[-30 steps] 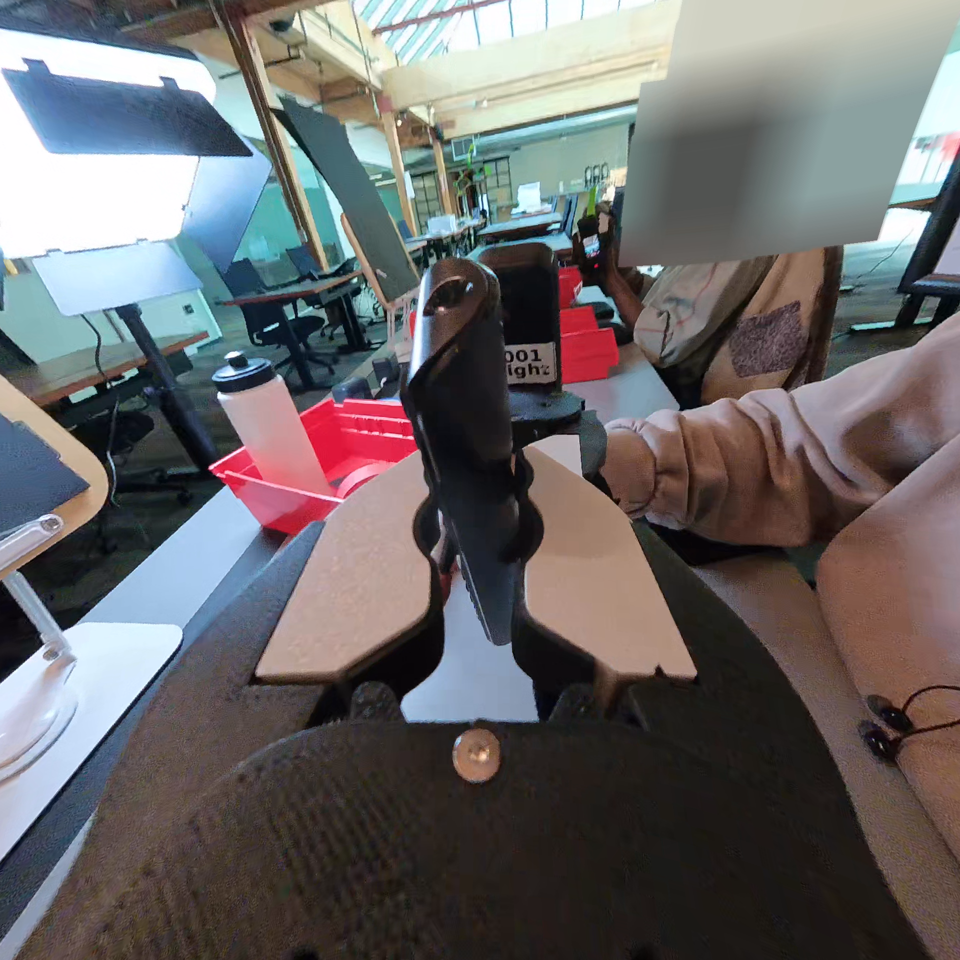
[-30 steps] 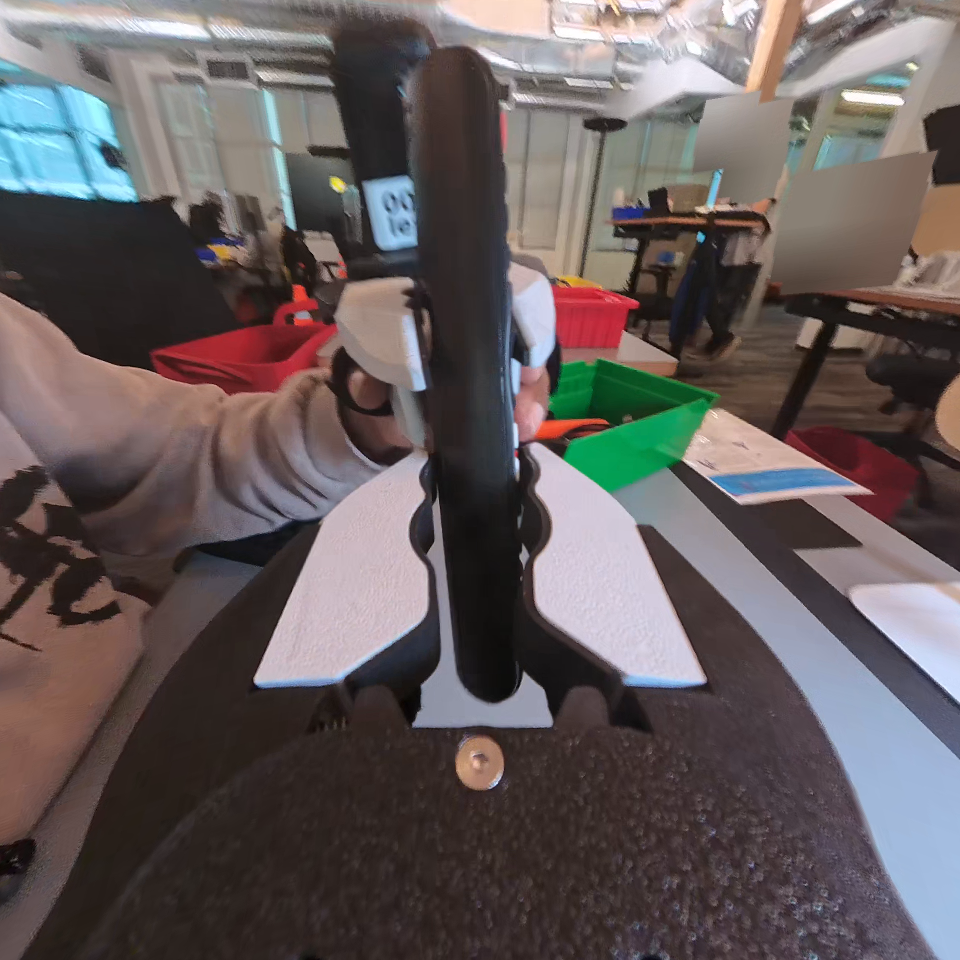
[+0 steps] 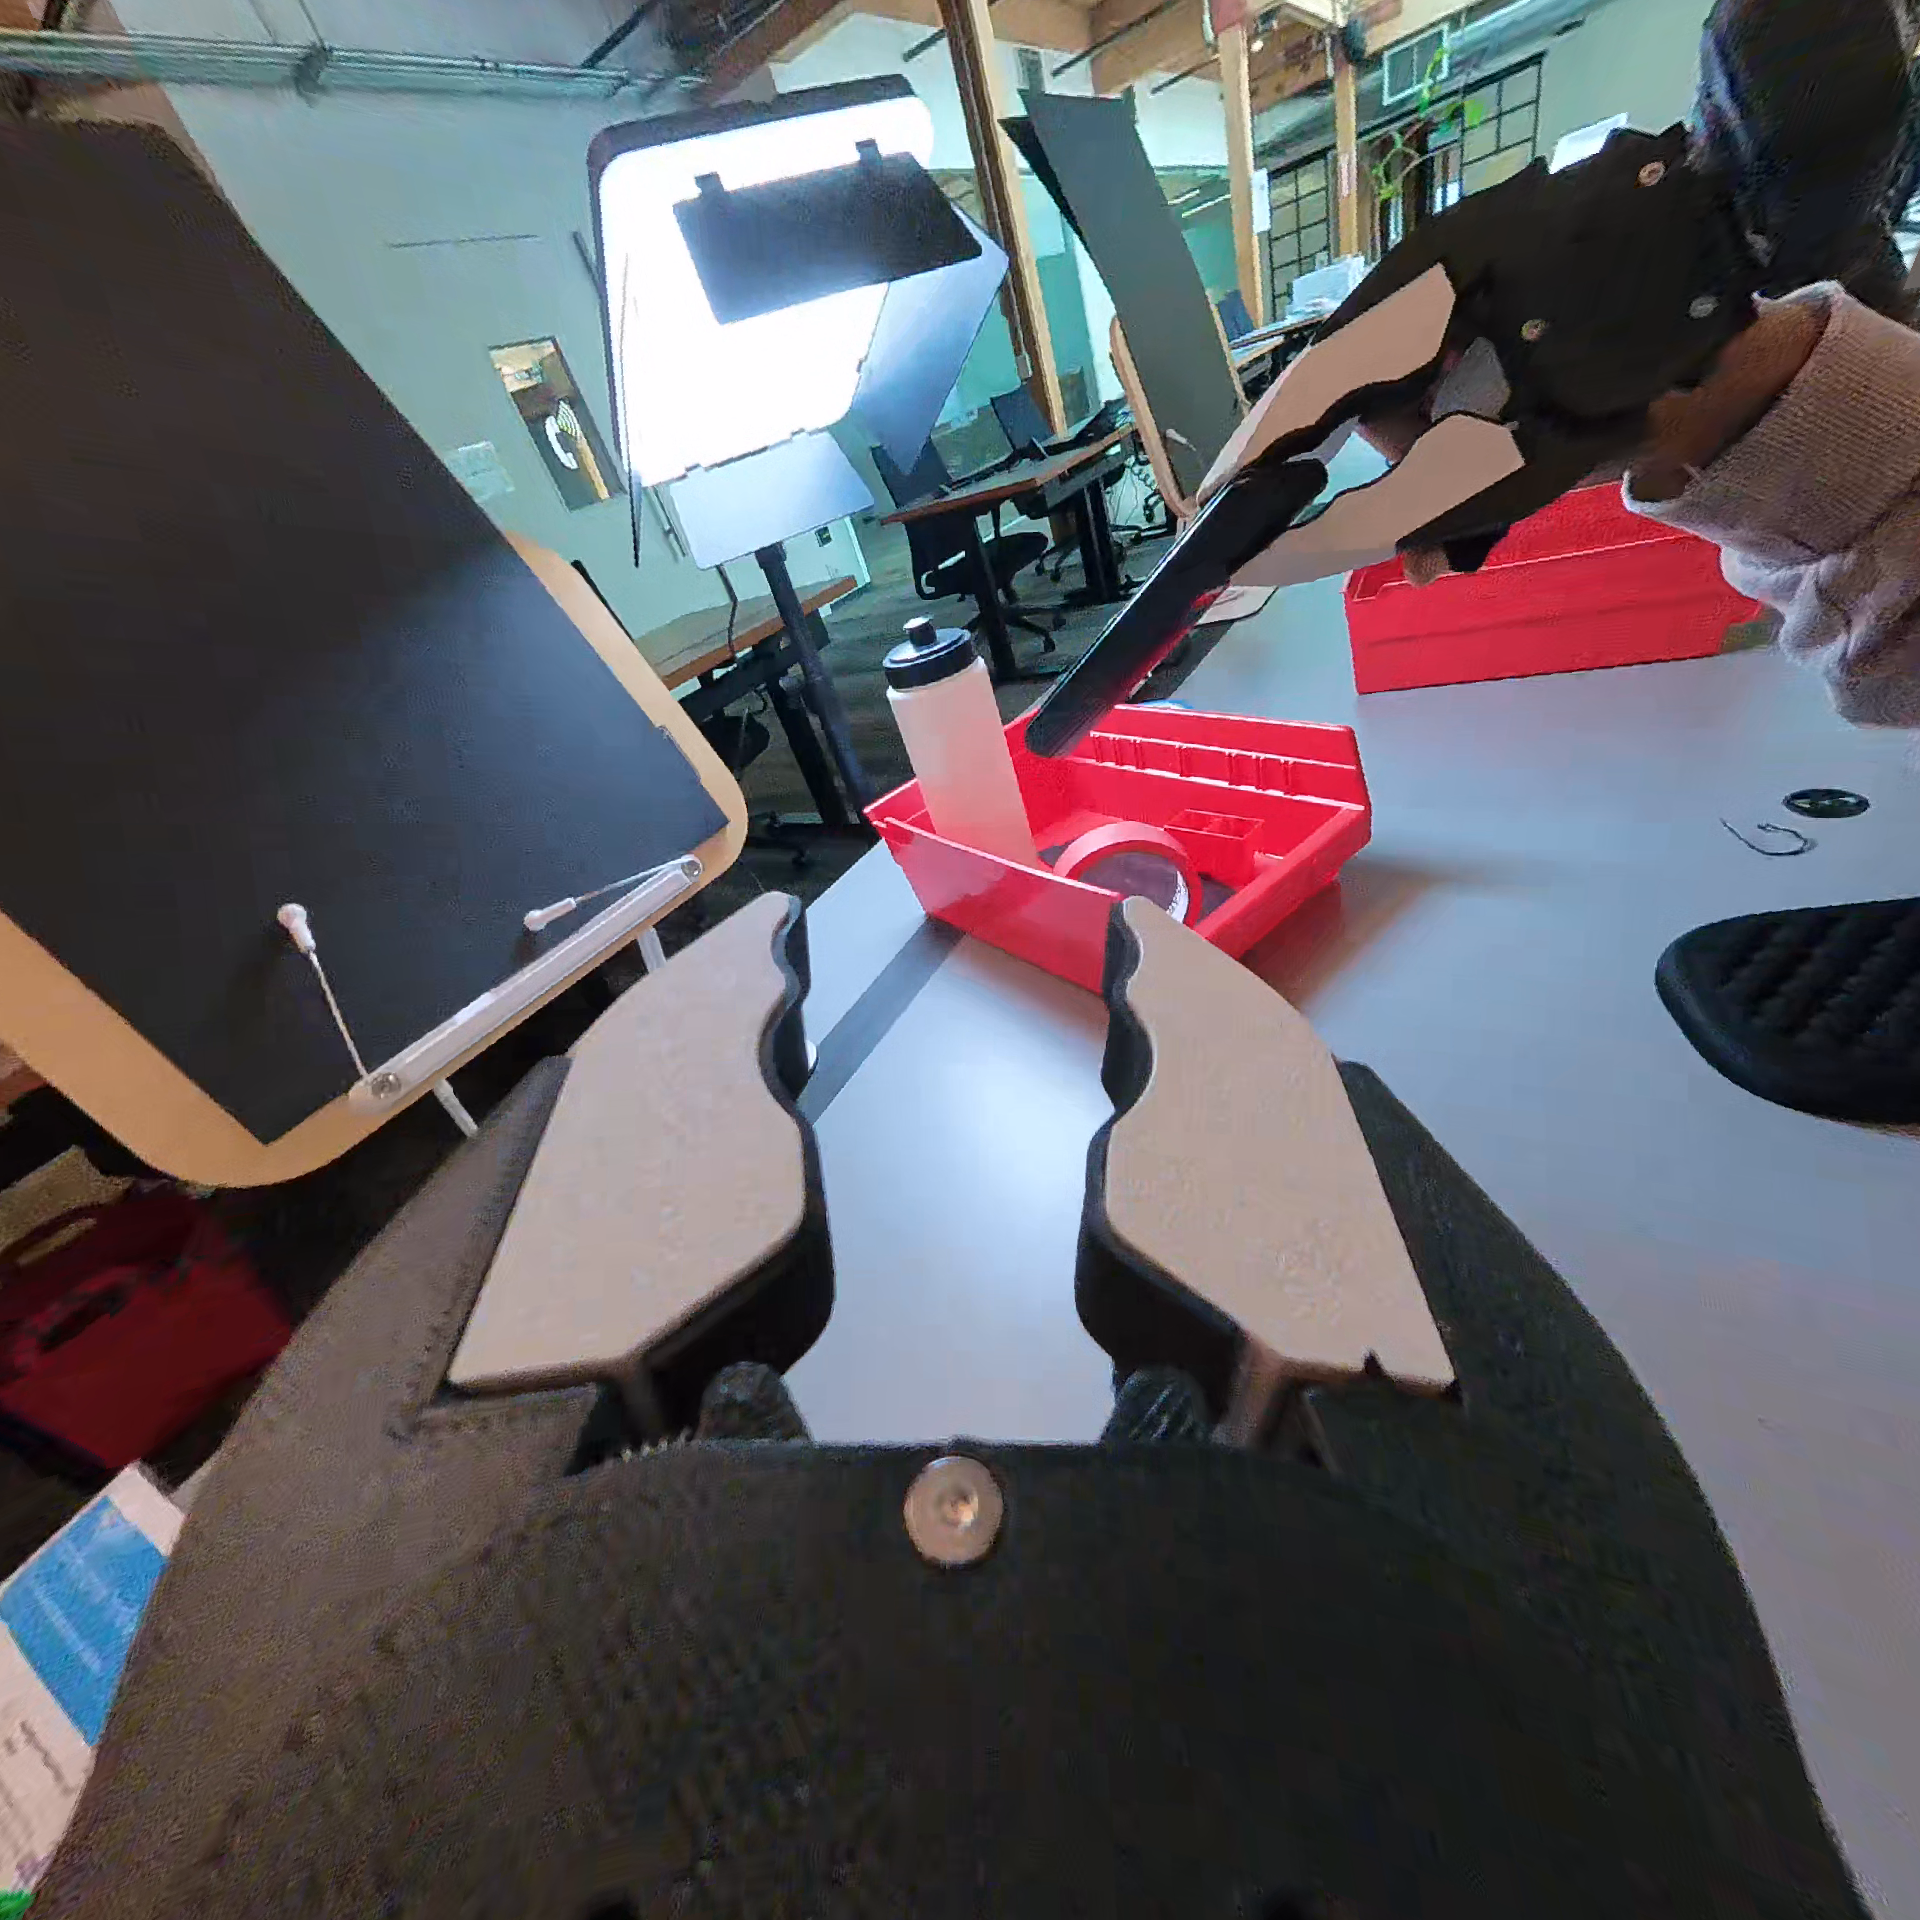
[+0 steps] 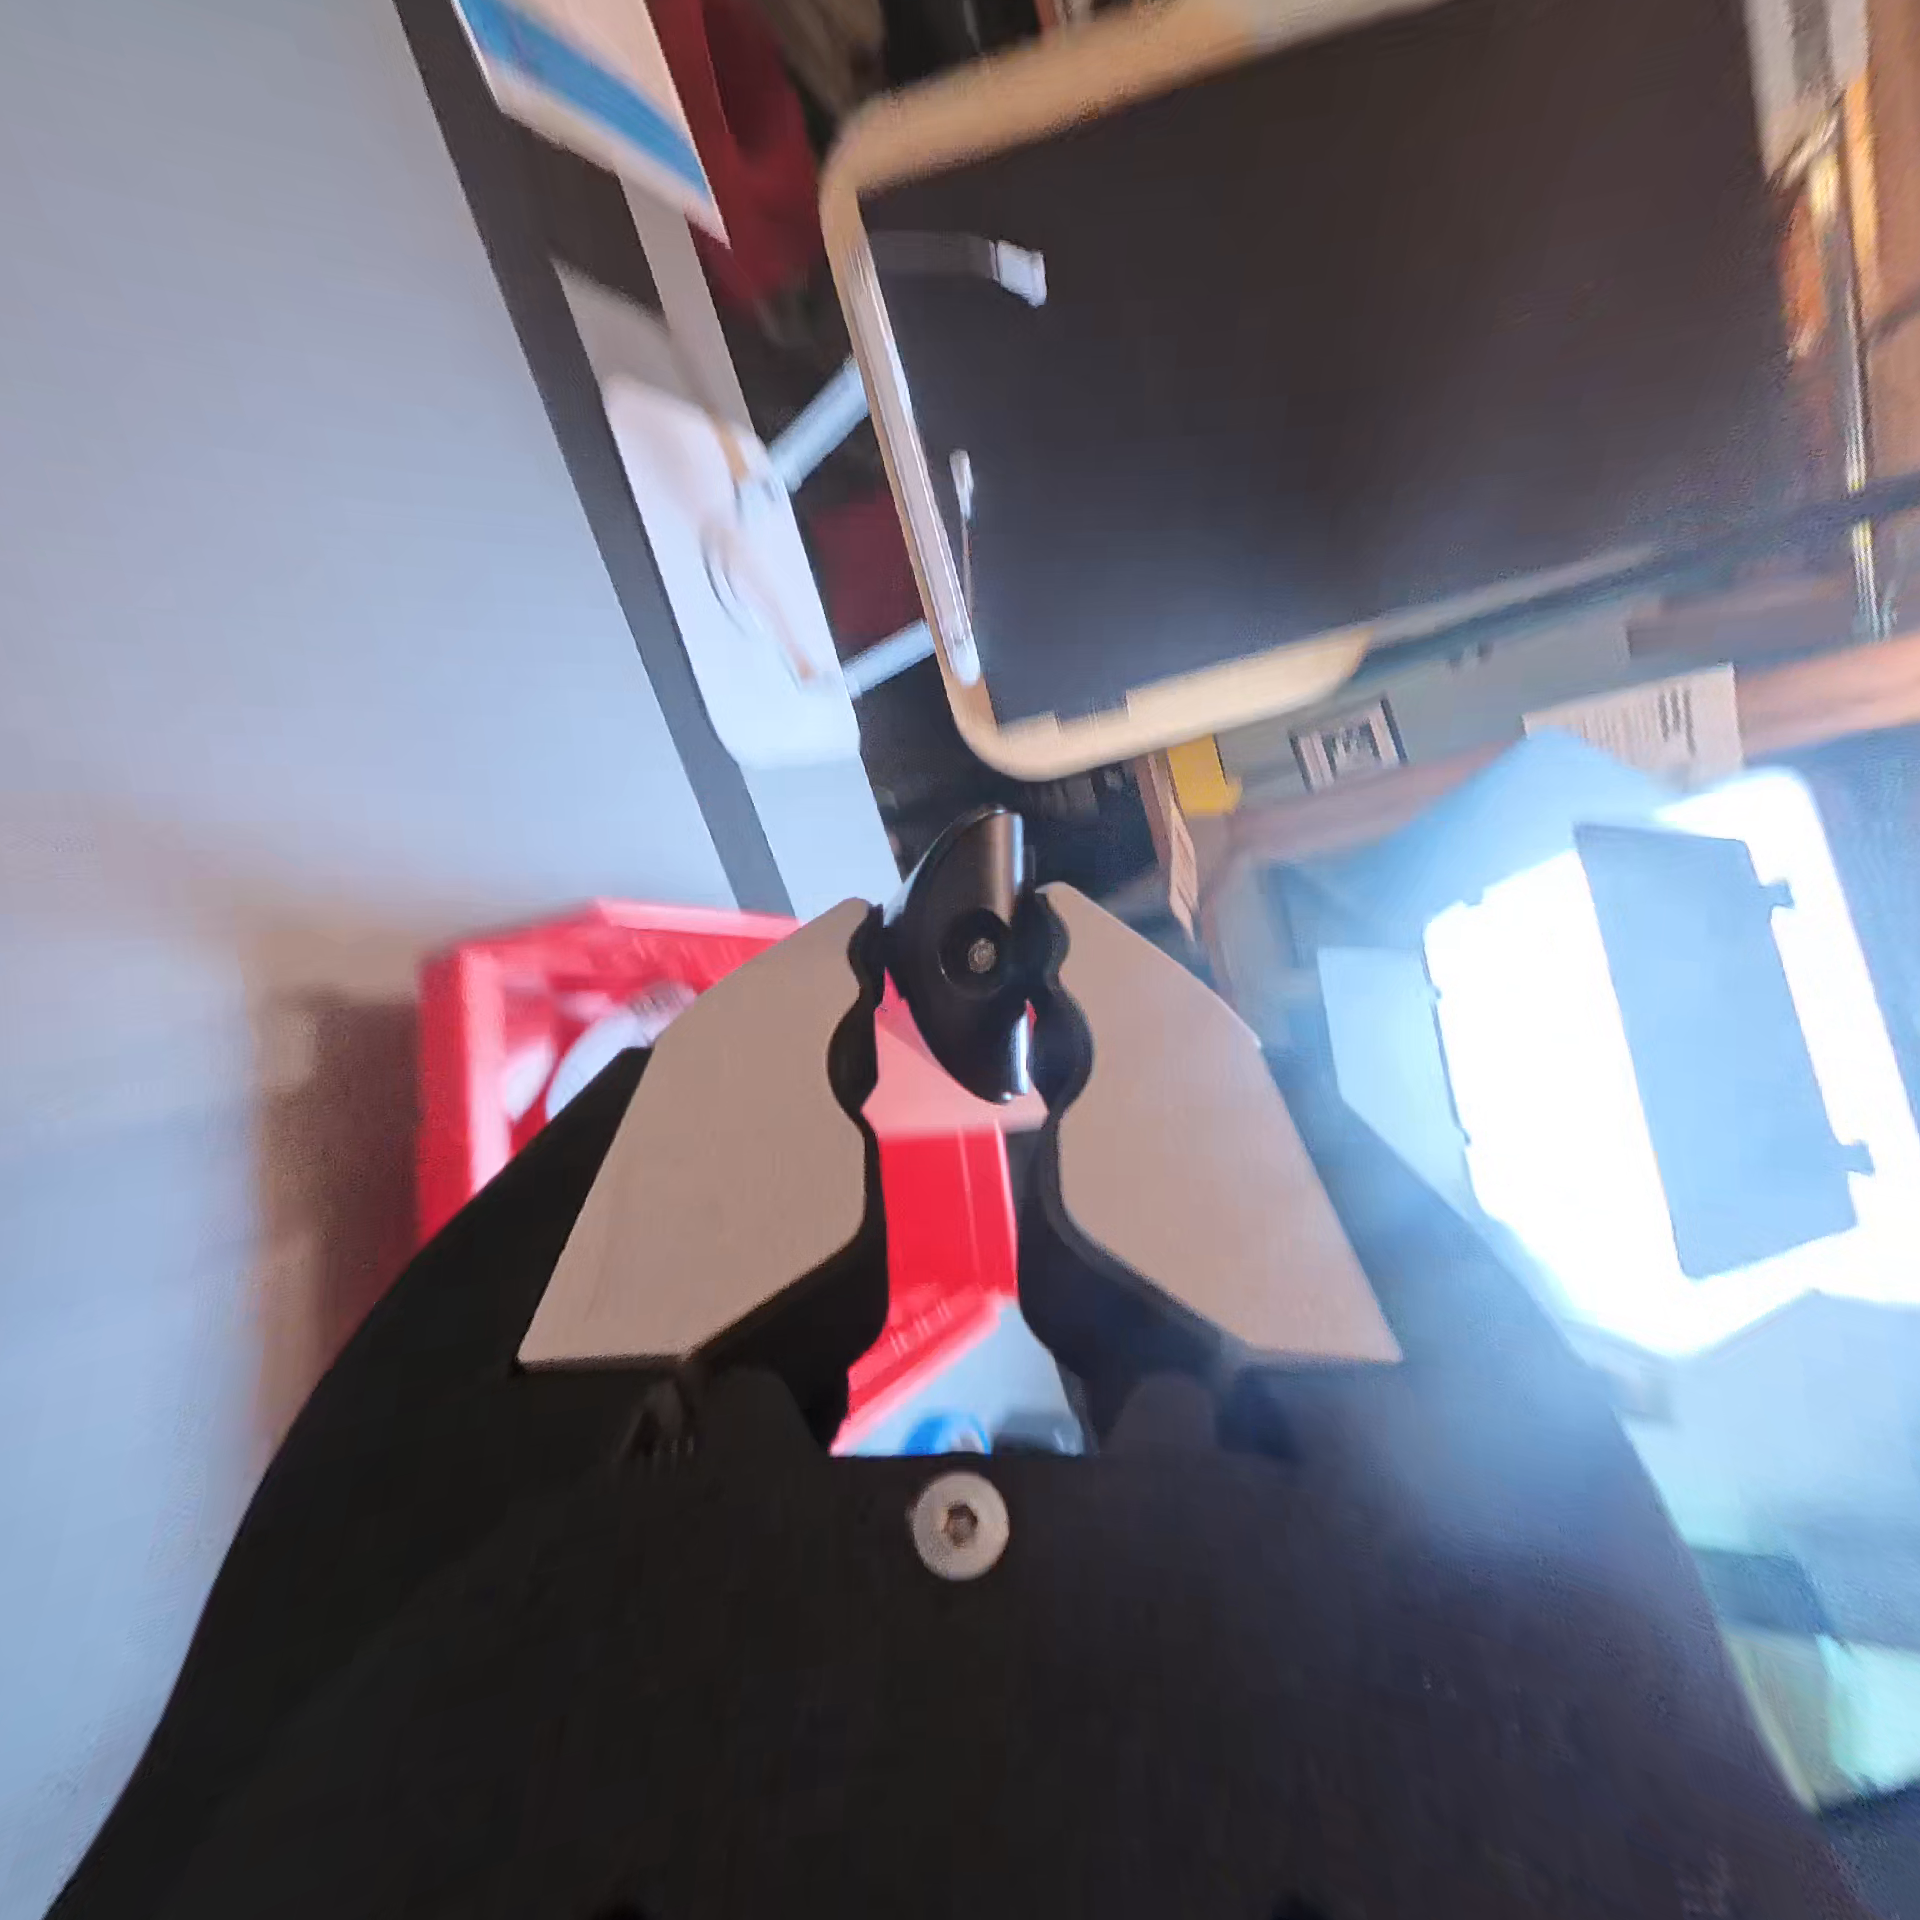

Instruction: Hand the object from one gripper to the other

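Observation:
The object is a long black tool (image 3: 1153, 613). In the left wrist view my right gripper (image 3: 1247, 520) comes in from the upper right, shut on the tool's upper end. The tool slants down and left, its free end above the red tray (image 3: 1299, 821). My left gripper (image 3: 951, 914) is open and empty, low over the grey table (image 3: 1507, 1143), well apart from the tool. The right wrist view is blurred; there my right gripper (image 4: 956, 904) clamps the black tool (image 4: 971, 956) between its fingertips.
The red tray holds a white bottle (image 3: 956, 738) and a red tape roll (image 3: 1132, 862). A second red bin (image 3: 1538, 613) stands farther back. A black board on a stand (image 3: 312, 623) is at the left, a black mesh pad (image 3: 1808, 997) at the right, and a bright light panel (image 3: 790, 301) behind.
Both grippers were shut on the black tool. My left gripper has let go, opened and drawn back; my right gripper has swung away with the tool.

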The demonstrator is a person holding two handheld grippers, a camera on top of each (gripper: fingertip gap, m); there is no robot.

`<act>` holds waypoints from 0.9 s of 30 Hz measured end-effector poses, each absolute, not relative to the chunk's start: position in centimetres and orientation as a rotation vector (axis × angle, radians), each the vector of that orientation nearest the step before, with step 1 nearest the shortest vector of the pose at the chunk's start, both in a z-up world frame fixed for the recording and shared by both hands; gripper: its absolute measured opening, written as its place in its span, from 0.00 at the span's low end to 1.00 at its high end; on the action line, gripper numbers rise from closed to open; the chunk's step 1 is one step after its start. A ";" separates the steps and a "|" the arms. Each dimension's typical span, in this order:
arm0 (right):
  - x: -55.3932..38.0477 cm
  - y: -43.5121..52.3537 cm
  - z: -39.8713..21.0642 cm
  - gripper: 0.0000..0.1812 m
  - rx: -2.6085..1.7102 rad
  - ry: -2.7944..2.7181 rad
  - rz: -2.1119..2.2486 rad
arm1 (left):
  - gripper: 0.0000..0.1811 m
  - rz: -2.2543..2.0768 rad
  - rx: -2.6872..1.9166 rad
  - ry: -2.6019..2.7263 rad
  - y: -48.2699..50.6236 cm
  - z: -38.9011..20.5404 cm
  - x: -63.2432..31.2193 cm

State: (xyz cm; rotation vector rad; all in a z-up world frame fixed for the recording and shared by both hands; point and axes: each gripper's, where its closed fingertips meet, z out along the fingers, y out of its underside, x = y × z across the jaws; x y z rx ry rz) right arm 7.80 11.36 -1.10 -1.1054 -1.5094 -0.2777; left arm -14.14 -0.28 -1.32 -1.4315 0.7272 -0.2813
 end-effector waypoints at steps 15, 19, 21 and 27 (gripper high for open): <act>14.5 27.7 -18.4 0.13 -1.325 -1.667 -0.604 | 0.26 -0.359 -1.581 0.425 -5.5 -10.0 -24.1; 15.0 27.2 -21.2 0.15 -1.374 -1.831 -0.621 | 0.26 -0.343 -1.541 0.344 -6.1 -9.7 -26.4; 14.9 26.2 -21.7 0.17 -1.408 -1.891 -0.575 | 0.26 -0.339 -1.525 0.306 -6.3 -9.6 -27.5; 14.2 23.4 -21.0 0.32 -1.666 -1.829 -0.201 | 0.26 -0.275 -1.485 0.208 -7.6 -8.4 -31.0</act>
